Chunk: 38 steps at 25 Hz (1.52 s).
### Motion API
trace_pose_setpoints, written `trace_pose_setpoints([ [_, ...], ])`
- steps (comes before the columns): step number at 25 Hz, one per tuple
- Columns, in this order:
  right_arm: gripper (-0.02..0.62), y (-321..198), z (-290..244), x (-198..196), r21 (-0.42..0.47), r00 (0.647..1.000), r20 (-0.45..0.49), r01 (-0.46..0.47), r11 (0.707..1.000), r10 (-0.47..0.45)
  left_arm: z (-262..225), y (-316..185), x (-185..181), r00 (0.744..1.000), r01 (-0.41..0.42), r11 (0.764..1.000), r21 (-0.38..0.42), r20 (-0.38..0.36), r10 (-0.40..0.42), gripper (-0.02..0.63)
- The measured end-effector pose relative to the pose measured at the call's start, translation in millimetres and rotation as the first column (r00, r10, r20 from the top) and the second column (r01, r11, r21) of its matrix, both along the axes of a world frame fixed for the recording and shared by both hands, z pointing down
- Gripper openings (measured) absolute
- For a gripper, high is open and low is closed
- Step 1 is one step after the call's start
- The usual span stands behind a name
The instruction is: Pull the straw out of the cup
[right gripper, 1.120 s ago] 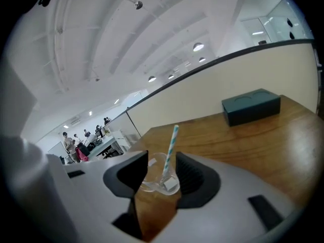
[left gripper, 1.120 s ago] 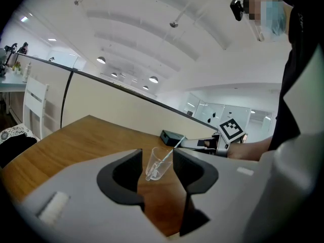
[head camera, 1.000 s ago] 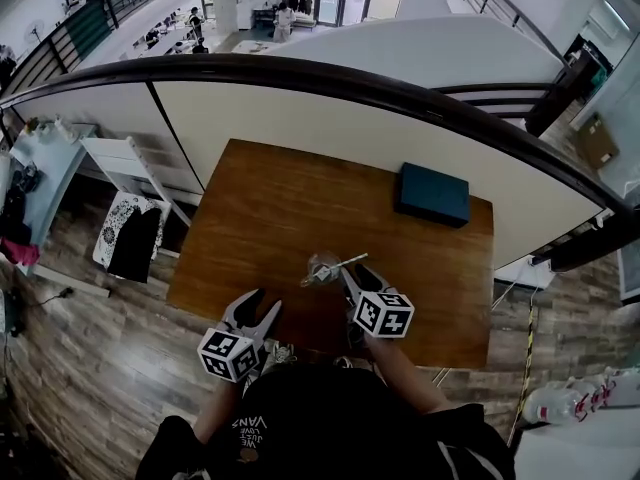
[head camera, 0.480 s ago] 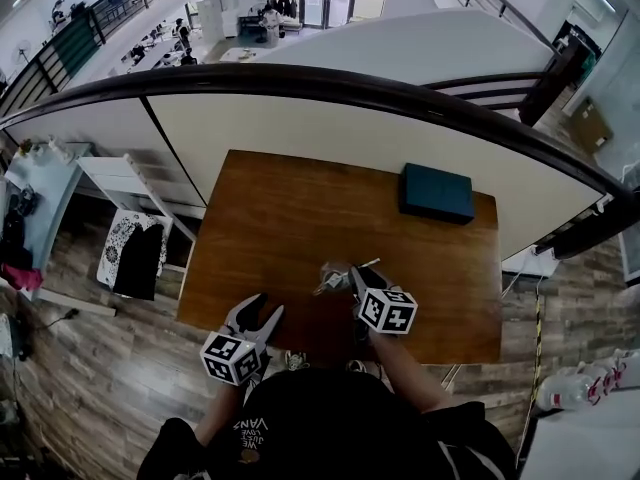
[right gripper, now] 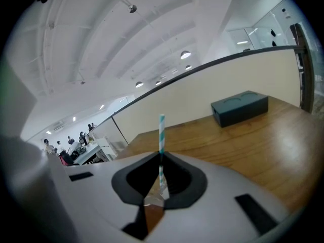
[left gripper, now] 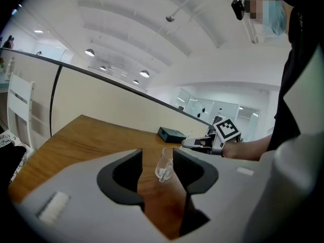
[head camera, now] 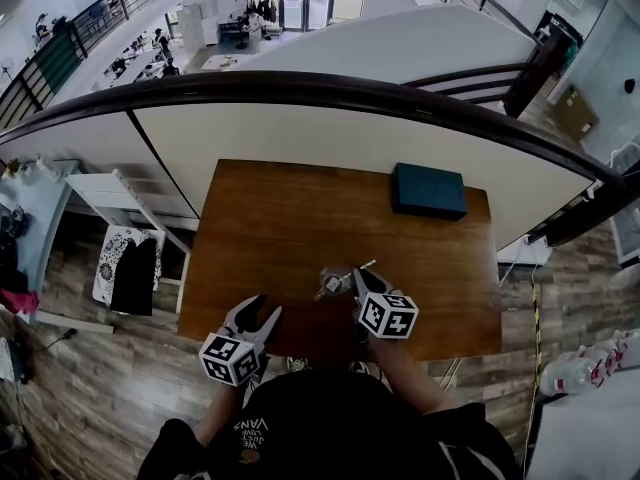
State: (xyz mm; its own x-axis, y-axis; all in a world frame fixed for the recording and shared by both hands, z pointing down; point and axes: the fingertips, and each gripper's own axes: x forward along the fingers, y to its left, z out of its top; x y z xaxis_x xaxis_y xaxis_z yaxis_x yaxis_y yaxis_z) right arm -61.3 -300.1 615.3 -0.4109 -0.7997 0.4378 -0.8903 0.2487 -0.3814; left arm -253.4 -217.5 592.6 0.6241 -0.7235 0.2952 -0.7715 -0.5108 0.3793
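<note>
Cup (left gripper: 164, 166), perhaps tilted, beyond parted claw (left gripper: 157, 151)

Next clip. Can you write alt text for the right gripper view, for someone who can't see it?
The right gripper is closing its jaws on a teal-and-white striped straw, which stands upright between them, with a bit of a clear cup showing below. Beyond is a wooden table with a dark box on its far side.

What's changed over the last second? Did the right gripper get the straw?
The right gripper was wide open a second ago; its jaws are now closing on the striped straw, which is pinched between them. The straw is still in the clear cup. The left gripper stays open and empty near the table edge, and the dark box has not moved.
</note>
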Motion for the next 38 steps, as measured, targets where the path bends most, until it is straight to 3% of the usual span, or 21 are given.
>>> trace_pose_setpoints([
  [18, 0.032, 5, -58, 15, 0.098, 0.998, 0.057, 0.028, 0.995, -0.034, -8, -15, 32, 0.999, -0.03, 0.999, 0.027, -0.015, 0.03, 0.175],
  [38, 0.032, 17, -110, 63, 0.196, 0.985, 0.136, 0.082, 0.977, -0.11, -22, -6, 81, 0.999, 0.042, 0.997, 0.06, 0.005, -0.043, 0.173],
])
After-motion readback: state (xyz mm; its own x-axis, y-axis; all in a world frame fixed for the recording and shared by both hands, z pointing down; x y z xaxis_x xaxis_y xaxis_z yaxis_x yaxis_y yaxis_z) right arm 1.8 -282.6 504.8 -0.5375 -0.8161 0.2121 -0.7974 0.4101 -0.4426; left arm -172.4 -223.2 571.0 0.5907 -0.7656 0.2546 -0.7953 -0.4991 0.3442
